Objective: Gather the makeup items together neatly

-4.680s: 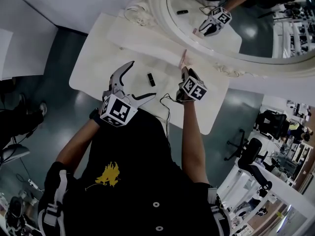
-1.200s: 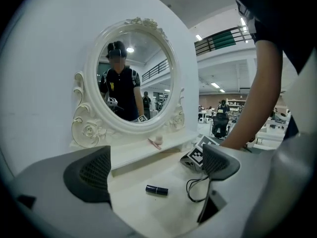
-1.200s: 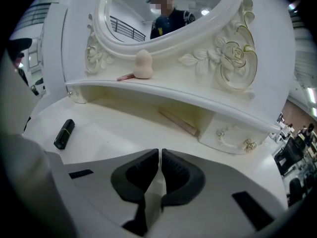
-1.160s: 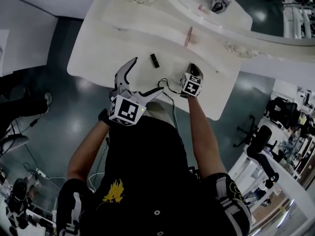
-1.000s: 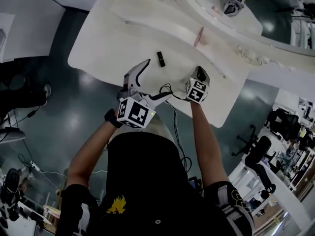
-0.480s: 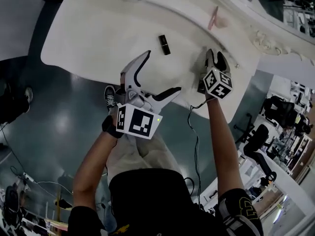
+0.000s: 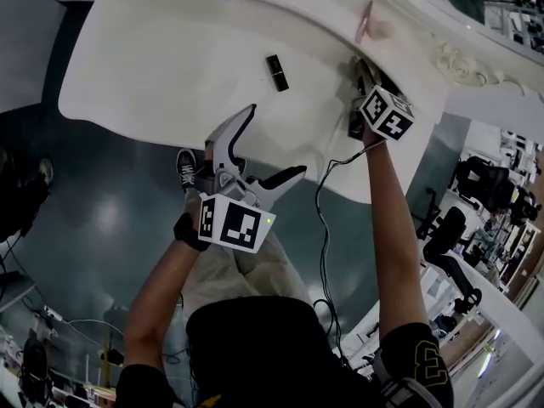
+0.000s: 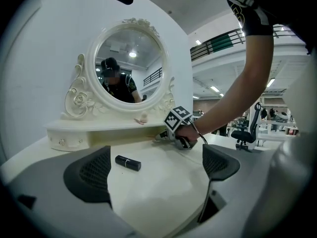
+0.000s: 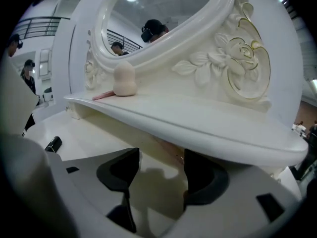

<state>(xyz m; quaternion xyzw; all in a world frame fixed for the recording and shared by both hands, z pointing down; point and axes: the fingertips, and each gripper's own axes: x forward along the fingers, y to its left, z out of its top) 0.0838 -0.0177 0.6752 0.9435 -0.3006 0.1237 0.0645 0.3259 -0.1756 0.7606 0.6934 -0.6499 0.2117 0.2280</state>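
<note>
Gathering: right claw (image 9: 161, 157), under the shelf (image 9: 198, 123), has just been opening, empty.
Likely next: left claw (image 8: 157, 167), agape, empty, takes the lipstick (image 7: 276, 72).

1. White tabletop (image 7: 161, 66) in view, curved near edge, mostly bare.
2. One black lipstick tube (image 7: 276, 72) lies flat near the middle, well apart from the far side.
3. At the far side, a raised white shelf (image 9: 198, 120) runs under the mirror (image 8: 128, 66).
4. Up there, a pale pink sponge (image 9: 124, 80) stands upright, with a slim pink stick (image 9: 100, 96) lying just left of it.
</note>
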